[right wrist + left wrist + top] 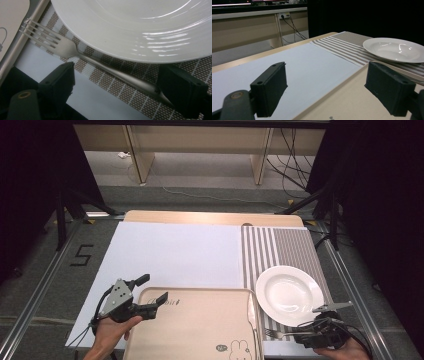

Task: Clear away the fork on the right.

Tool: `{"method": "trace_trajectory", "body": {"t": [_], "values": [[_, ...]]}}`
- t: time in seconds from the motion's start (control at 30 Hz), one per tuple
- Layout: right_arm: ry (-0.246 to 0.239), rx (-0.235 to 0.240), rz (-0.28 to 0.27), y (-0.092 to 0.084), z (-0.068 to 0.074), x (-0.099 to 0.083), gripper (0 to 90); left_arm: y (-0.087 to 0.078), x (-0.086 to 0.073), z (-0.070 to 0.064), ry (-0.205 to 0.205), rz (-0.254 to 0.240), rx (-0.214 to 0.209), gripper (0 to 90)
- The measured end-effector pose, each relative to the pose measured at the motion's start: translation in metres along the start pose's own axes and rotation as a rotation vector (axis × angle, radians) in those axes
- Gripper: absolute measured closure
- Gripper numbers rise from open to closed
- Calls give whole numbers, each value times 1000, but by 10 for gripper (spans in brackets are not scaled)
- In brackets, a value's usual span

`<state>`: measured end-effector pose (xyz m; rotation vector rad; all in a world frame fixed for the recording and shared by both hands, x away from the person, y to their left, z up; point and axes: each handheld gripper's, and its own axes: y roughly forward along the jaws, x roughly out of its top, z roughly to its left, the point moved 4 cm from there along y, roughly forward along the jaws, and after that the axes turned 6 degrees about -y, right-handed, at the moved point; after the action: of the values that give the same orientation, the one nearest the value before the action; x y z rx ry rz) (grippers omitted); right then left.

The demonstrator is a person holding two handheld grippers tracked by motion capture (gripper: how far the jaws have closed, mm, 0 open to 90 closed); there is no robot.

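Note:
A white plate (pixel 289 294) rests on a striped placemat (pixel 280 245) at the right. Just in front of it a metal fork (pixel 277 334) lies on the mat, tines toward the beige tray (pixel 195 330). My right gripper (pixel 302 336) is low over the fork's handle and open. In the right gripper view the fork (pixel 75 51) runs slantwise between the spread jaws, its handle end against the right jaw, with the plate (pixel 130 25) just beyond. My left gripper (pixel 152 290) is open and straddles the tray's far left corner; the tray edge (pixel 342 85) passes between its jaws.
A white sheet (pixel 175 252) covers the table's left and middle. A pale utensil, perhaps a knife (pixel 251 312), lies along the tray's right edge. The tray bears a small rabbit print (pixel 240 351). Beyond the table are wooden furniture legs and cables on the floor.

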<state>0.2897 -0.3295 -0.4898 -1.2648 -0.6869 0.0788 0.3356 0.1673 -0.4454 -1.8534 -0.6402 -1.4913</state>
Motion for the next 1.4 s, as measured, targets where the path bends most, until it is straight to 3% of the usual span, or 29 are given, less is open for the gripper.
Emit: {"method": "trace_trajectory", "body": {"t": [0.03,0.07,0.13,0.17,0.2,0.23,0.3,0.37,0.4,0.5,0.53,0.63,0.67,0.83,1.03,1.3,1.33,1.4], "values": [[17,5,9,0,1,1,159,0,0,0,1,2,1,165],[-27,-5,-7,2,-2,2,159,0,0,0,2,2,1,165],[-13,6,13,3,0,2,162,0,0,0,3,1,0,165],[-32,-1,2,5,-1,2,163,0,0,0,3,1,-1,165],[5,12,29,3,2,2,167,0,0,0,3,1,-1,165],[-20,11,15,4,0,3,172,0,0,0,4,2,-2,165],[-13,19,26,4,2,3,175,0,0,0,1,1,-1,165],[-51,14,12,6,0,4,175,0,0,0,3,2,-1,165],[-23,20,35,6,3,4,175,0,0,0,2,2,0,165],[-30,29,39,7,4,6,177,0,0,0,2,2,-1,165],[-10,26,54,7,5,6,179,0,0,0,2,4,-1,165],[-63,14,47,8,2,6,196,0,0,0,3,3,-1,165],[-27,16,77,6,5,5,203,0,0,0,3,4,-1,165],[-86,4,69,7,4,6,255,0,0,-1,2,4,0,165],[-82,-18,98,6,7,5,318,0,0,-1,4,4,-1,165],[-149,-60,161,5,7,5,405,0,0,-1,3,4,1,165],[-129,-58,168,5,9,4,414,0,0,-1,5,4,1,165],[-147,-60,168,5,8,4,443,0,-1,-1,6,6,1,165]]}}
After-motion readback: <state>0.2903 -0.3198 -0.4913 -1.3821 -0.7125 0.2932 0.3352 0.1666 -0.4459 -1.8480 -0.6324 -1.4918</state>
